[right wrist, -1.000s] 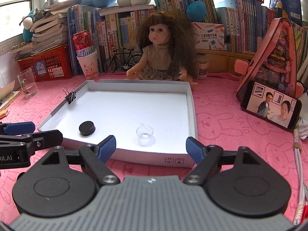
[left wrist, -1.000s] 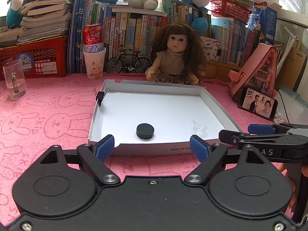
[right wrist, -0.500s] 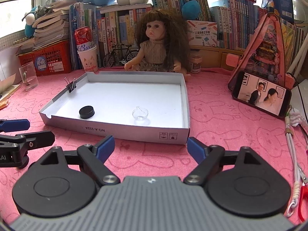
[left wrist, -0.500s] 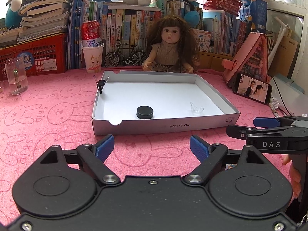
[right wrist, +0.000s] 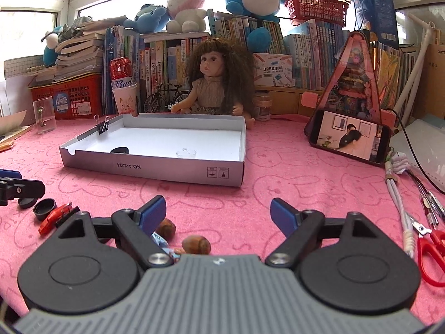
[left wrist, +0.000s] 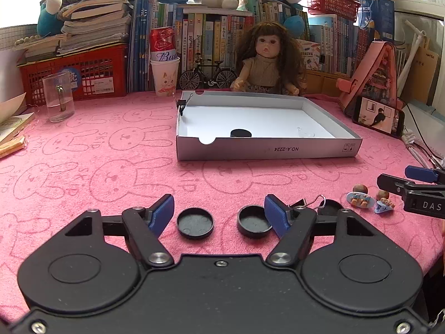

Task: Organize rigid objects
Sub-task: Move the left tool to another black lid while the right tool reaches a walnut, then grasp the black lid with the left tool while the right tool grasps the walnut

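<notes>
On the pink cloth, two round black caps lie between the pads of my left gripper. Its jaws are closing. The right pad sits right beside the right cap, and the left pad is clear of the left cap. My right gripper stands open with bare cloth between its pads. Two small brown-headed figure clips lie by its left finger. The white box tray ahead holds a black cap and a small clear dish.
A binder clip and another black cap lie right of my left gripper. A red toy car is at the right view's left. Scissors, cables and a phone are on the right; a doll, glass and books stand behind.
Both grippers have drawn back from the tray and sunk toward the cloth. Loose caps, clips and the toy car came into view. My left jaws have narrowed.
</notes>
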A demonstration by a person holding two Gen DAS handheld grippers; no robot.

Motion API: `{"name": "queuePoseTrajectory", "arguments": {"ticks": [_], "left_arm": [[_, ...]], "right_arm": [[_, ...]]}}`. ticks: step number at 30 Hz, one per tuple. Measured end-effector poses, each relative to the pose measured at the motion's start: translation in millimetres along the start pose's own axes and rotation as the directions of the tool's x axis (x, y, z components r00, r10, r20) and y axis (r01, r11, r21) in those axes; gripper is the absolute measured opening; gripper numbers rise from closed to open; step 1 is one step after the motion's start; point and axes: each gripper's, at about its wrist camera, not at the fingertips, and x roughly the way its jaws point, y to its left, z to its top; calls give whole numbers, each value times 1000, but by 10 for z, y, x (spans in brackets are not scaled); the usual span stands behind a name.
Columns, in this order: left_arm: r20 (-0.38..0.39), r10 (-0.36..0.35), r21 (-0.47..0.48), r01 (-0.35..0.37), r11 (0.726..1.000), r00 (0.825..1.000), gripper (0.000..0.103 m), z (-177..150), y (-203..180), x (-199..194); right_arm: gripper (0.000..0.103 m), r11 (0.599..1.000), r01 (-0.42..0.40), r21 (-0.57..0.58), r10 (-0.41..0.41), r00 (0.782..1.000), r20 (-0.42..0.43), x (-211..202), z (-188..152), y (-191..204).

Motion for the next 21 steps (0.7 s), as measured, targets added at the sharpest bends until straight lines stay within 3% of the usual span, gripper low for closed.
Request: {"name": "queuePoseTrajectory", "arguments": {"ticks": [7,11,21], "left_arm": [[28,41,-8,-41,999,999,46,-128,90,-121],[11,52,-28,-51,998,999,43,-152,143,-80],[-8,60,-23,-61,998,998,42,-194,67,67]], "right_arm": [[72,1000,3,3,-3,1000,-8,-145,-180,-31],[58,1000,3,2,-3,1000,-9,-170,-208,-24],[49,998,-41,-38,40,999,-24,-73,-152,78]]}}
